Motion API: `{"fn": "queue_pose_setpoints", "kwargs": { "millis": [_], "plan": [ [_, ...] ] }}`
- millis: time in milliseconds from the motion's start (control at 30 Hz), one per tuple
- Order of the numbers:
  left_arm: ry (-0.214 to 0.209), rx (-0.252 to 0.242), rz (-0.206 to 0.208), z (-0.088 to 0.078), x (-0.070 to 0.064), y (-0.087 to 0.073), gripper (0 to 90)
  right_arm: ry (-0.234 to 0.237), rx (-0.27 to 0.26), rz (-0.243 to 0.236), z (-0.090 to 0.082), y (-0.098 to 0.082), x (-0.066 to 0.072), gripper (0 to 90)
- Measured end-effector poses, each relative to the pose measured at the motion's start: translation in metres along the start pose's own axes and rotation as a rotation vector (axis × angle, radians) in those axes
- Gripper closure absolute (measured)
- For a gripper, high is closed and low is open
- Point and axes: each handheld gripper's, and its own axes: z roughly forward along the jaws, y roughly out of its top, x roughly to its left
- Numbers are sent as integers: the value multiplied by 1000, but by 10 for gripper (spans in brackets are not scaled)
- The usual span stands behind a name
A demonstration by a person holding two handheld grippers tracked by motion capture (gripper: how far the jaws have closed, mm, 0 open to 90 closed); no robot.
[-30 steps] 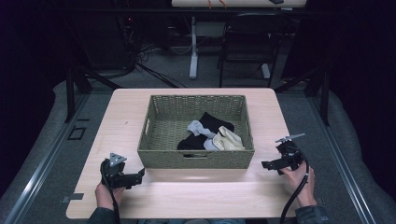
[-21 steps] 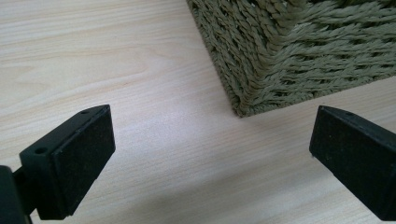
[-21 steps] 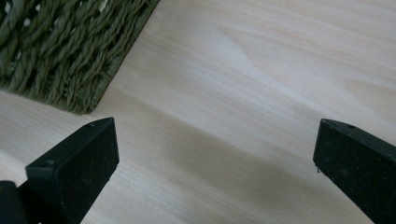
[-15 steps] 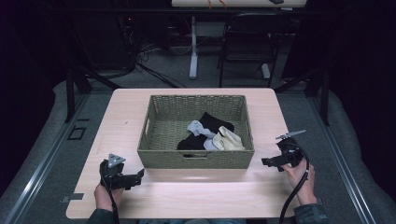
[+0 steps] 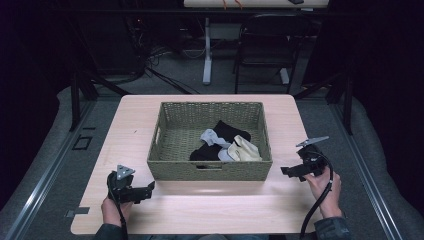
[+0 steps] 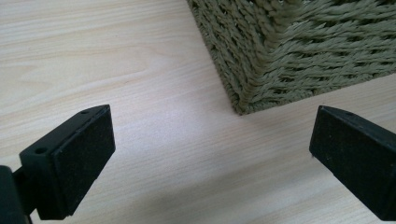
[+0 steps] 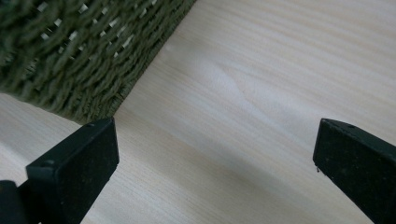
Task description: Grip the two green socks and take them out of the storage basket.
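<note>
From the high view, a woven basket (image 5: pixel 210 171) is sitting in the middle of a light wooden table (image 5: pixel 200 215), and a small heap of socks is lying inside it toward its right half: black socks (image 5: pixel 231 131), a grey sock (image 5: pixel 212 138) and a cream sock (image 5: pixel 245 150), all touching one another. The left gripper (image 5: pixel 148 189) is hovering low over the table just off the basket's near-left corner, its jaws pointing toward that corner, with the person's left hand (image 5: pixel 113 210) wrapping its body. The right gripper (image 5: pixel 286 171) is sitting just beside the basket's near-right corner, aimed at the basket wall, with the right hand (image 5: pixel 324 189) holding it and its cable trailing down toward the table edge. Neither gripper is touching the basket or the socks.

In the left gripper view, the two black jaws are standing wide apart with nothing between them — only bare table (image 6: pixel 154 140) is showing in the gap. The basket's corner (image 6: pixel 280 51) is rising ahead and to the right, near the jaws but apart from them.

In the right gripper view, the jaws are likewise spread wide and holding nothing. The basket (image 7: pixel 84 56) is filling the upper left, its bottom edge lying just beyond the left jaw, and the pale table (image 7: pixel 243 116) is stretching between the jaws — the socks are hidden behind the weave here.
</note>
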Motion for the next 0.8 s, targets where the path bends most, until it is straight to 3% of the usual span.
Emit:
{"fn": "queue_pose_setpoints", "kwargs": {
  "millis": [133,367,500,667,800],
  "plan": [
    [4,1,-4,0,1,-1,0,-15,-4,-17,-7,6,0,11],
    [3,6,-5,0,2,-1,0,15,5,9,-27,24,-7,0],
    [6,6,-7,1,2,-1,0,30,4,16,-29,29,-9,0],
    [4,8,-5,0,2,-2,0,45,32,2,-34,42,-7,0],
    [2,5,-8,0,3,-2,0,61,12,-11,-41,58,-4,0]
  ]
}}
